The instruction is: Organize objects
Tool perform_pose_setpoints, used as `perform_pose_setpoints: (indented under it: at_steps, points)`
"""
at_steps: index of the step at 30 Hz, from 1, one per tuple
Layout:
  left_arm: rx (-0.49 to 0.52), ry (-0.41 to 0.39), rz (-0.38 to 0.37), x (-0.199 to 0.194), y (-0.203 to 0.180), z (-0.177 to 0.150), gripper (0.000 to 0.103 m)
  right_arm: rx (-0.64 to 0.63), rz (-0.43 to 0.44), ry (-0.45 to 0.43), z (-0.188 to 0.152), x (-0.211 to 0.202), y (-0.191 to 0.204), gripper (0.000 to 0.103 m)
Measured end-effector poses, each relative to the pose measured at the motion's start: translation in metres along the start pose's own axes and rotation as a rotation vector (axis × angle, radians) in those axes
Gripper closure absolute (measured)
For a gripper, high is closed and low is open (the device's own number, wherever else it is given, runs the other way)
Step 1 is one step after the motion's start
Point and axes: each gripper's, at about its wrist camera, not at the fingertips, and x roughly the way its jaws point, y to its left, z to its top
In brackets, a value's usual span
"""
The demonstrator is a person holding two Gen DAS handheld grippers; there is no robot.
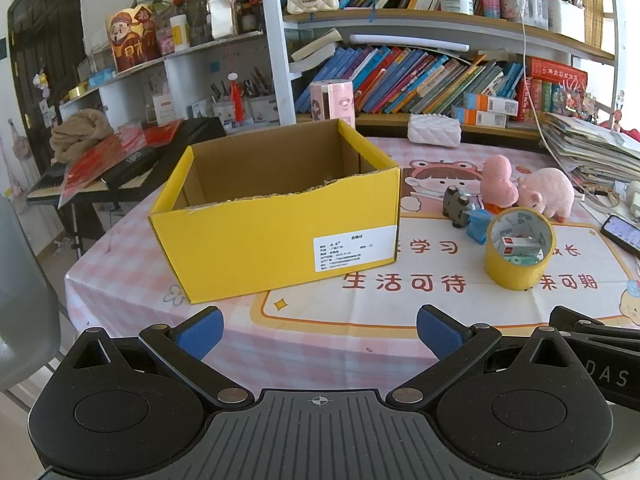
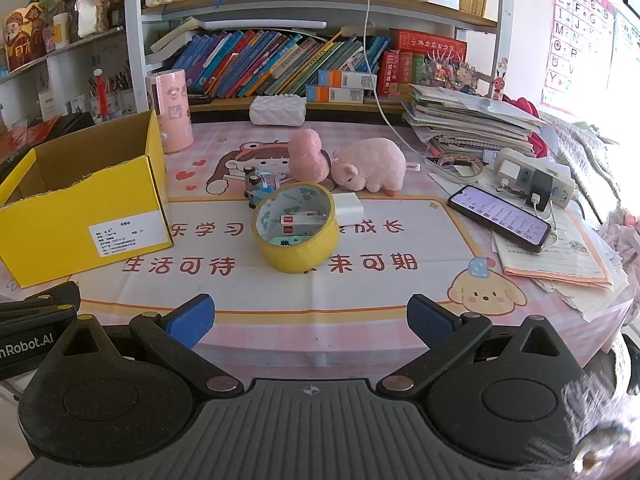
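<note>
The counter (image 2: 360, 280) wears a pink cartoon cloth, with a bookshelf (image 2: 280, 60) behind it and a slumped stack of papers (image 2: 472, 124) at the right. A phone (image 2: 498, 217) lies face up near a power strip (image 2: 532, 178), well apart from the toys. At the middle, a roll of yellow tape (image 2: 295, 232) lies flat — small erasers sit inside its ring. Just behind it stand a small toy car (image 2: 256, 186) and a white block (image 2: 347, 208), then a pink plush peanut (image 2: 307, 154) touching a pink plush pig (image 2: 372, 166). A pink cylinder (image 2: 171, 110) stands beside the open yellow box (image 1: 276, 216), which lies to the left of the tape; what its floor carries cannot be made out. The left gripper (image 1: 320, 332) and right gripper (image 2: 310, 320) both hover at the near edge, fingers spread wide apart and holding nothing — no object lies between them and the tape.
</note>
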Motion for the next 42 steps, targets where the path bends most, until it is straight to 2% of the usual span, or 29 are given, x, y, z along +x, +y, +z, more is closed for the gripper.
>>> perform_pose_setpoints:
  at_steps: [20,42]
  points:
    - [0.001,-0.008,0.0,-0.006,0.0,0.003,0.0,0.002,0.0,-0.006,0.002,-0.002,0.0,0.0]
    - [0.015,0.015,-0.021,0.006,-0.002,0.001,0.0,0.007,-0.017,0.005,0.001,0.001,-0.001,0.0]
